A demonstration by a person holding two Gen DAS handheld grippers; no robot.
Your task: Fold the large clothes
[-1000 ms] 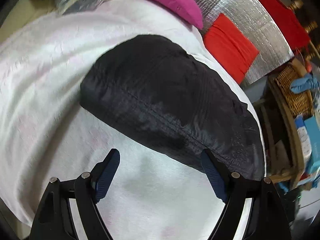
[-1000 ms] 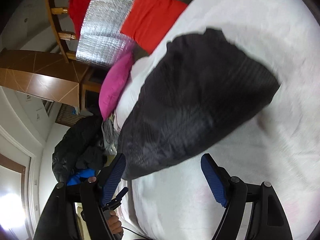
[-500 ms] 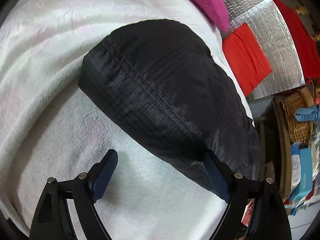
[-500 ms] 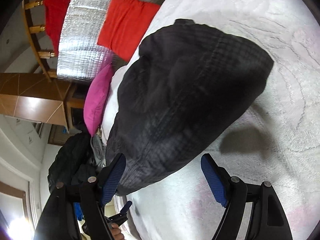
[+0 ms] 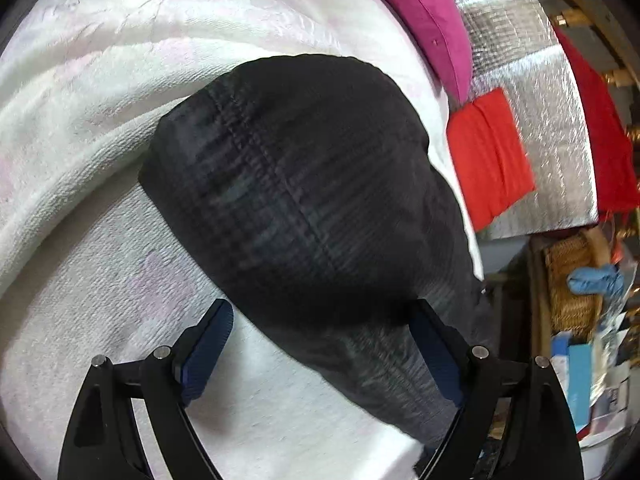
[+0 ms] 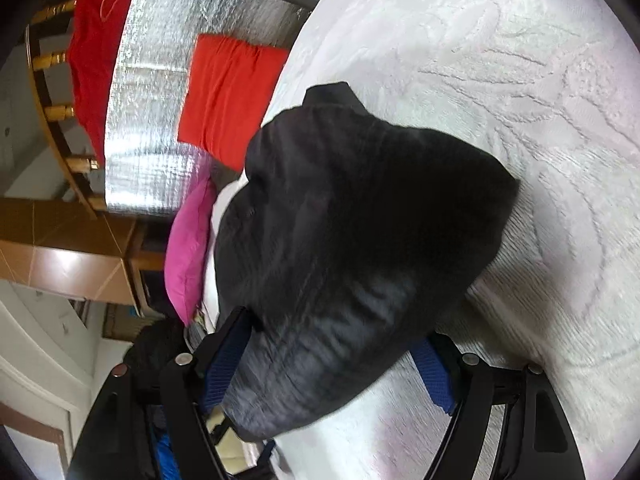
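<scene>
Both tools have closed in on the folded black quilted jacket (image 5: 304, 200) on the bed (image 5: 100, 128) — left tool (image 5: 320, 356) and right tool (image 6: 332, 364) gape wide, straddling its edges, gripping nothing; I judge a lift comes next.

wrist views, close, sharing black garment (image 5: 312, 200)

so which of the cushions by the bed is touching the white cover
The magenta cushion: it lies on the edge of the white bed cover. The red cushion sits off the bed, against the silver foil sheet.
</scene>
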